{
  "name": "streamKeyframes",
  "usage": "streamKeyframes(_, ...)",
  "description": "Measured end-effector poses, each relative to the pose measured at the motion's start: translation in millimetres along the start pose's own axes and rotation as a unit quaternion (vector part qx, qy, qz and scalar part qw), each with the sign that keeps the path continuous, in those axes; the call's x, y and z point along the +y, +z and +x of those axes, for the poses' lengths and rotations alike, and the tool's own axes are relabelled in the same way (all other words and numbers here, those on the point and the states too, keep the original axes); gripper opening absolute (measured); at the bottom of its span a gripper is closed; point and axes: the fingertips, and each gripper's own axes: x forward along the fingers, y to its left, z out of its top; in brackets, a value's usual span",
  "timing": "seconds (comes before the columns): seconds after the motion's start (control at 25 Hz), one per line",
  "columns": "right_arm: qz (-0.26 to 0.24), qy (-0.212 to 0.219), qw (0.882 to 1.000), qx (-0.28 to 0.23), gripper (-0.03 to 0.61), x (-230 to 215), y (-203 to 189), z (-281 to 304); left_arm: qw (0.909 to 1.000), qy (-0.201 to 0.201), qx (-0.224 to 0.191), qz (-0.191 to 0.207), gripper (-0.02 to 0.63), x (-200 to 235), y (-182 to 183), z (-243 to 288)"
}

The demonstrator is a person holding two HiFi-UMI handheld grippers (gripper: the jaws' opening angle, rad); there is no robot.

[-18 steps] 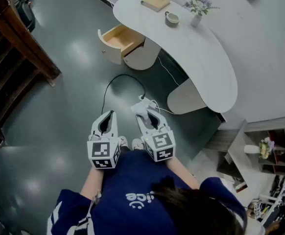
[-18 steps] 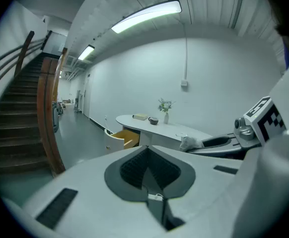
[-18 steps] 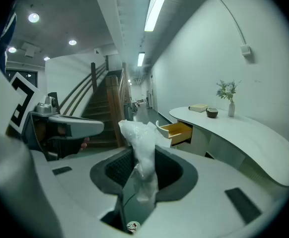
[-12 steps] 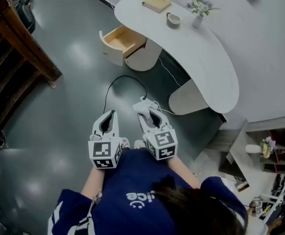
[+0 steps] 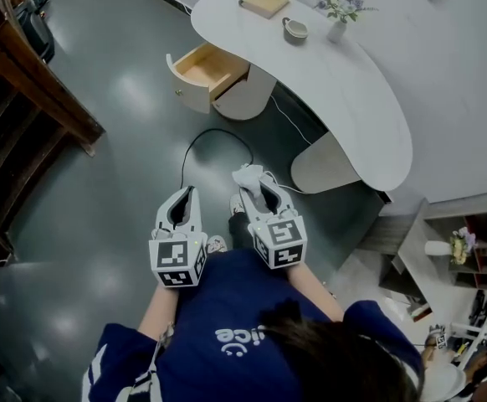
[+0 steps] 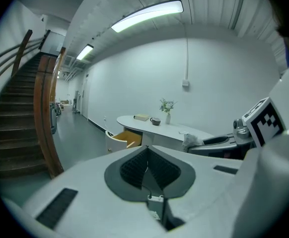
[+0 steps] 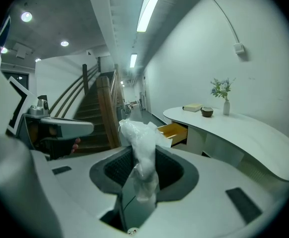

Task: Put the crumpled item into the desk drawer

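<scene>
In the head view my right gripper [image 5: 254, 182] is shut on a crumpled white plastic item [image 5: 247, 175], held over the dark floor at waist height. The right gripper view shows the plastic [image 7: 139, 145] pinched between the jaws and sticking up above them. The curved white desk [image 5: 352, 99] stands ahead, its wooden drawer [image 5: 203, 68] pulled open at the left end. That drawer [image 7: 173, 131] lies well beyond the jaws. My left gripper [image 5: 189, 193] hangs beside the right one, shut and empty [image 6: 147, 165].
On the desk stand a book [image 5: 264, 1], a cup [image 5: 294, 30] and a vase of flowers [image 5: 337, 19]. A black cable [image 5: 195, 145] loops on the floor before the desk. A wooden staircase [image 5: 26, 99] fills the left, a low shelf [image 5: 457, 249] the right.
My right gripper has shifted a little forward and to the right with the plastic still in it. The left gripper has barely moved.
</scene>
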Motion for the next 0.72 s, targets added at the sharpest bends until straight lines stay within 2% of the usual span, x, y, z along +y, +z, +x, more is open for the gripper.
streamKeyframes(0.16, -0.003, 0.003, 1.000, 0.003, 0.137, -16, 2, 19, 0.9998, 0.012, 0.005, -0.012, 0.005, 10, -2, 17)
streamKeyframes(0.32, -0.012, 0.013, 1.000, 0.000, 0.138, -34, 11, 44, 0.9997, 0.016, 0.018, 0.001, 0.005, 14, -2, 43)
streamKeyframes(0.4, -0.019, 0.021, 1.000, 0.002, 0.138, -43, 17, 58, 0.9995, 0.025, 0.017, -0.013, 0.005, 19, -1, 55)
streamKeyframes(0.72, -0.030, 0.039, 0.999, 0.014, 0.138, -90, 45, 120, 0.9982, 0.053, 0.007, -0.027, 0.005, 42, 31, 119)
